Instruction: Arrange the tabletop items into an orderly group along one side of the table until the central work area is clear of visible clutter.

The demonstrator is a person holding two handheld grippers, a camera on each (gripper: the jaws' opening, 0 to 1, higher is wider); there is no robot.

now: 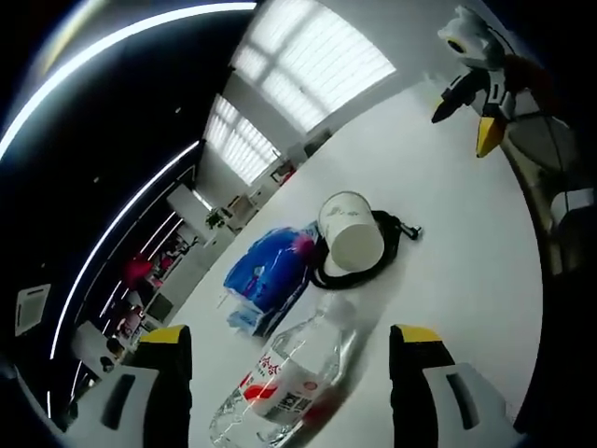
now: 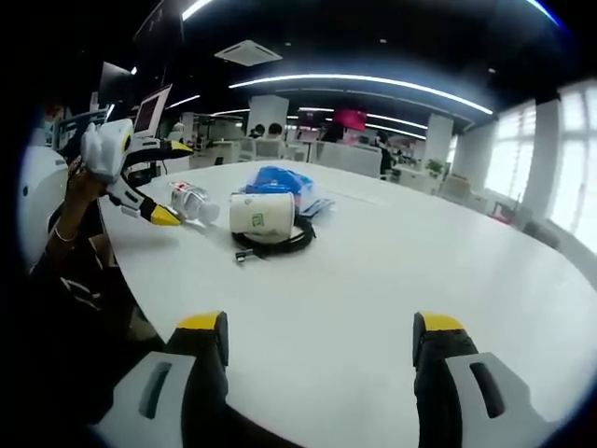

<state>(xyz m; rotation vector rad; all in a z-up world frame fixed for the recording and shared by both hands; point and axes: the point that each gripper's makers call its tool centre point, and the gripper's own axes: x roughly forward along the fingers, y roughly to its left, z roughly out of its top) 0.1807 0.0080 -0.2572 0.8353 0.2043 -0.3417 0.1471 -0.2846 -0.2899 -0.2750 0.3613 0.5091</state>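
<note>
Tabletop items sit bunched together near one edge of the white table [image 2: 392,280], and in the right gripper view they read left to right as a clear water bottle [image 2: 193,202] lying on its side, a white paper cup [image 2: 262,214] tipped over with its mouth toward the bottle, a coiled black cable [image 2: 276,245] beneath and around the cup, and a blue plastic packet [image 2: 278,181] just behind the cup. The left gripper [image 2: 157,179] hangs at the table's edge beside the bottle, jaws apart and holding nothing; in the left gripper view the bottle [image 1: 284,378] lies between those spread jaws, though I cannot tell whether they touch it. The right gripper [image 2: 320,341] is well apart from the group, over bare table, its jaws wide and empty too. By my judgement the bottle is the heaviest piece if it holds water, smooth and prone to roll, so it is best taken across its labelled middle. The cup is light and crushable; a gentle pinch on its wall near the rim should do. The cable is limp and will trail, so gather it at the coil. The packet looks soft and slippery and wants a grip on its edge.
</note>
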